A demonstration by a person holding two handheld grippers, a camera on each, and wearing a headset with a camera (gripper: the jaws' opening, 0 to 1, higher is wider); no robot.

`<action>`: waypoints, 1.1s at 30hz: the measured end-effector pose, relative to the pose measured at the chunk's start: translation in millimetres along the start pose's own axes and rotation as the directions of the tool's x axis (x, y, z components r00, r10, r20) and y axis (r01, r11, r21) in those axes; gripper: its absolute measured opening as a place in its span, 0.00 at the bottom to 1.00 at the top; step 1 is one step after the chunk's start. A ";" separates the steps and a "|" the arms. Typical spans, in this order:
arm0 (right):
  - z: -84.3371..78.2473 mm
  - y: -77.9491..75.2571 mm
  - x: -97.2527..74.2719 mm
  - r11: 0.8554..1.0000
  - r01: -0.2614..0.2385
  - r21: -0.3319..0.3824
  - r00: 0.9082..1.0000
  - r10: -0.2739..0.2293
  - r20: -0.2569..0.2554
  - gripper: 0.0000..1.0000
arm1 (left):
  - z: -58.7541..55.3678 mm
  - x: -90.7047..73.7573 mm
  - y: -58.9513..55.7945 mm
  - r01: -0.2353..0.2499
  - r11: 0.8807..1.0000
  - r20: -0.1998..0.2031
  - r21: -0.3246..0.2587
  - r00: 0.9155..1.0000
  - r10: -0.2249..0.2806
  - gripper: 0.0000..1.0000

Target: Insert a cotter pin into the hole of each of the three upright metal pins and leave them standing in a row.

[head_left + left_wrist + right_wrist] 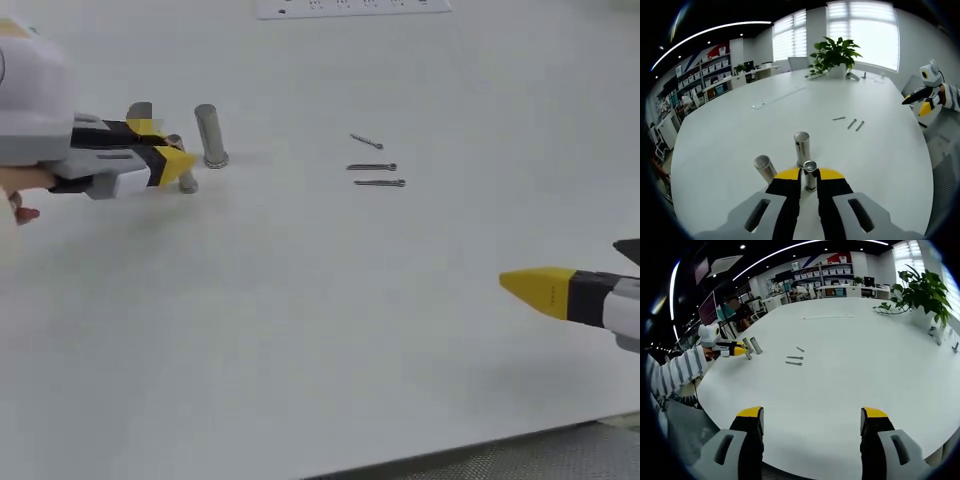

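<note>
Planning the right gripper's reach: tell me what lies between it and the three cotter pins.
Nothing: between the right gripper and the cotter pins lies bare white table, as the head view and the right gripper view both show.

White table [320, 330] — three metal pins [210, 135] upright, close together, at left in head view. Three cotter pins [372, 167] flat mid-table, well apart from them. Potted plant [834, 52] at far end — pale strip [350, 8] nearby.
</note>
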State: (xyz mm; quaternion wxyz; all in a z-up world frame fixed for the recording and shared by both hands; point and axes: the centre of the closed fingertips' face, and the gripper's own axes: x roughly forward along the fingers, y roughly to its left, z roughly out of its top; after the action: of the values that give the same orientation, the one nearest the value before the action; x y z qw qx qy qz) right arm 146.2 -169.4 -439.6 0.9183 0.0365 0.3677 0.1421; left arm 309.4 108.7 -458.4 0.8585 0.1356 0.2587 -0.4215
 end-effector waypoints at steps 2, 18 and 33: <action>0.2 0.2 0.0 1.000 -0.001 0.000 1.000 0.001 0.000 0.77 | -0.3 0.3 -1.5 0.009 1.000 0.001 -0.006 1.000 -0.009 0.06; 3.5 0.2 -0.3 1.000 -0.008 0.001 1.000 0.008 0.015 0.77 | 4.9 -3.2 1.5 -0.011 1.000 0.013 0.002 1.000 0.011 0.05; 10.2 2.6 -3.3 1.000 -0.029 -0.007 0.998 0.029 0.054 0.77 | 34.4 -14.2 -51.0 0.025 1.000 0.072 0.008 0.997 -0.025 0.05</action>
State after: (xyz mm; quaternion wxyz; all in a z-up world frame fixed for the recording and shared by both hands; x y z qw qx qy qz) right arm 150.3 -167.5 -429.6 0.9259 0.0429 0.3416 0.1554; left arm 273.0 71.5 -422.7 0.8615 0.1201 0.2275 -0.4377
